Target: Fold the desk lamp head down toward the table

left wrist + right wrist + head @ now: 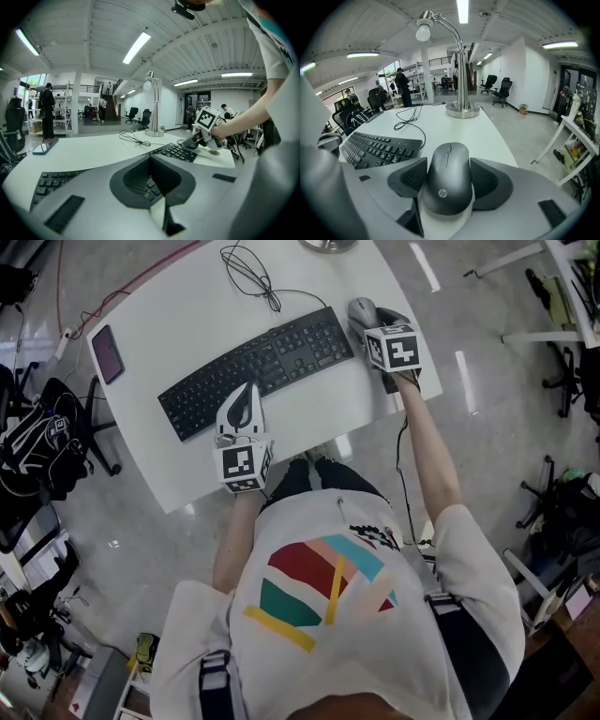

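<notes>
The chrome desk lamp stands upright at the table's far end, its round base on the white top and its gooseneck curving over to the bulb head. It also shows far off in the left gripper view as the lamp, and its base sits at the head view's top edge. My right gripper is well short of the lamp, its jaws closed against the sides of a grey mouse. My left gripper is shut and empty over the keyboard's near edge.
A black keyboard lies across the white table, with a looped black cable behind it and a phone at the left corner. Office chairs, bags and people stand around the room beyond.
</notes>
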The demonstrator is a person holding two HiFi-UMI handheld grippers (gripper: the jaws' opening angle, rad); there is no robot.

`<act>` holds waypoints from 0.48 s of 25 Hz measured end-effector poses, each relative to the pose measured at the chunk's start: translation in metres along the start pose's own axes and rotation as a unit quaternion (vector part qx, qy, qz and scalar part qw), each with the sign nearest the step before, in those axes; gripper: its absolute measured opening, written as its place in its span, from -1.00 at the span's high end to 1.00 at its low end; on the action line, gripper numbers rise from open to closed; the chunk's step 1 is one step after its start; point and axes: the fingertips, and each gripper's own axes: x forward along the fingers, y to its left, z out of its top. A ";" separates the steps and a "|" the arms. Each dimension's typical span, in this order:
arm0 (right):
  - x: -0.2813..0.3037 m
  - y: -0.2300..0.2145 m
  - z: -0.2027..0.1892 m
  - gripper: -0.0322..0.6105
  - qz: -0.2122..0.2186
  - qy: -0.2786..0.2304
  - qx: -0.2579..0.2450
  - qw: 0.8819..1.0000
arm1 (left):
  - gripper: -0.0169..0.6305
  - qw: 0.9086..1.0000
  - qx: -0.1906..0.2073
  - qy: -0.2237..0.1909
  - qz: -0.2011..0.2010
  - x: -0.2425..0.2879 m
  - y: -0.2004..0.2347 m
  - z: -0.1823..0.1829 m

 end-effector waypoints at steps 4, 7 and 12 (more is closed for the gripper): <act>0.005 -0.003 -0.008 0.00 0.000 0.012 0.008 1.000 | 0.81 1.000 -0.008 0.003 0.013 -0.001 0.008 -0.003; 0.006 -0.003 -0.009 0.00 -0.004 0.014 0.011 1.000 | 0.81 1.000 -0.006 -0.001 0.021 -0.003 0.012 0.000; 0.006 -0.001 -0.009 0.00 0.004 0.007 0.005 1.000 | 0.81 1.000 -0.010 -0.001 0.027 -0.008 0.012 -0.002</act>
